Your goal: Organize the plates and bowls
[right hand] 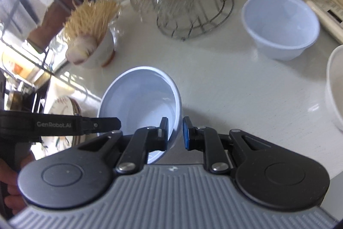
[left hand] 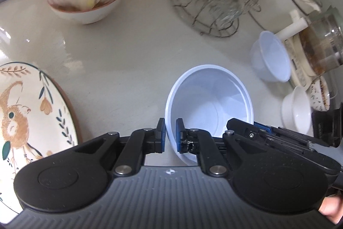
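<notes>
White plastic bowl (left hand: 211, 104) sits tilted between both my claws above the counter (left hand: 128, 53): left gripper (left hand: 170, 135) and right gripper (right hand: 175, 133) each pinch its rim. I count one more plastic bowl (right hand: 280, 25) standing well apart, and one squirrel plate (left hand: 32, 108) at left.

Each camera sat just behind its own gripper and looked steeply down along the fingers at the pale countertop (left hand: 133, 53), from close above. Both views shared the tilted white bowl (left hand: 212, 100) near the lens, a wire rack (right hand: 193, 14) farther off, and a second plastic bowl (right hand: 280, 25) at far right.
</notes>
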Available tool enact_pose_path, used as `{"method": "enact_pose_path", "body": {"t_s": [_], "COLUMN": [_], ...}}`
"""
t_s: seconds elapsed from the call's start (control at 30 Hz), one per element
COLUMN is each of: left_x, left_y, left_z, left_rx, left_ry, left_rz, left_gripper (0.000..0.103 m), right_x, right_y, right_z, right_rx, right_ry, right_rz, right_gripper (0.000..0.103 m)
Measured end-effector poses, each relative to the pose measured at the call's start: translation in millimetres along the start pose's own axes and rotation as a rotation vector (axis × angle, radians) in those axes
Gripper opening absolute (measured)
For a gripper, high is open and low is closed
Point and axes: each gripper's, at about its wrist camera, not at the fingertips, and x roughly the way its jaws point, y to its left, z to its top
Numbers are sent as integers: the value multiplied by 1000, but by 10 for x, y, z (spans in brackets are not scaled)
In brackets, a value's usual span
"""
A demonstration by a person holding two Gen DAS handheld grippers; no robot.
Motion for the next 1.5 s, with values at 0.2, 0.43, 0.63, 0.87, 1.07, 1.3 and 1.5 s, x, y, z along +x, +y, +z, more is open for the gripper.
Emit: {"method": "enact_pose_path", "body": {"t_s": [0.2, 0.43, 0.63, 0.87, 1.07, 1.3, 1.5], "left_x": [71, 224, 262, 214, 13, -373, -716], "left_y": [94, 90, 65, 23, -47, -229, -383], "left_z": [-28, -38, -18, 15, 42, 47, 23], "left_rx": [-9, 10, 17, 32, 70, 148, 210], "left_ry": [16, 36, 42, 21, -36, -139, -216], "left_rz": [29, 53, 66, 73, 64, 37, 6], "left_gripper": [11, 11, 12, 36, 36, 36, 36], "right_x": [116, 221, 213, 135, -40, -336, -629], "right_y": [70, 50, 39, 8, 33, 99, 192], "right_z": [-49, -67, -48, 1, 45, 100, 121], "right_rx": [-24, -21, -17, 10, 3, -14, -22], "right_ry": [13, 31, 23, -6, -83, -174, -260], "right_rz": [-4, -2, 3, 0, -8, -23, -38], "right_gripper": [18, 19, 19, 47, 52, 52, 52]}}
